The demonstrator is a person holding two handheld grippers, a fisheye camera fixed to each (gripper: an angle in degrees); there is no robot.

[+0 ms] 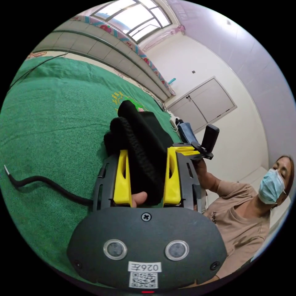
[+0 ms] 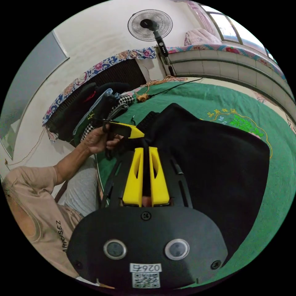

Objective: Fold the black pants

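Observation:
The black pants (image 2: pixel 215 166) lie partly spread on a green bed cover (image 2: pixel 277 185), with one edge lifted. My right gripper (image 2: pixel 146 148) is shut on that lifted edge, its yellow jaws nearly touching with thin black cloth between them. My left gripper (image 1: pixel 147 151) holds a thick bunched roll of the black pants (image 1: pixel 138 135), and both jaws press on its sides. A fingertip (image 1: pixel 139 199) shows at the base of the jaws. A black drawstring (image 1: pixel 40 182) trails over the cover. Each gripper shows in the other's view: the right gripper (image 1: pixel 192 151) and the left gripper (image 2: pixel 123 130), close together.
A person in a beige shirt (image 1: pixel 240 225) stands at the bed's edge. Piled clothes and bags (image 2: pixel 92 108) sit at one end of the bed, with blue jeans (image 1: pixel 186 131) nearby. A standing fan (image 2: pixel 150 24), a tiled wall under a window (image 1: pixel 92 46) and cabinet doors (image 1: pixel 203 104) surround the bed.

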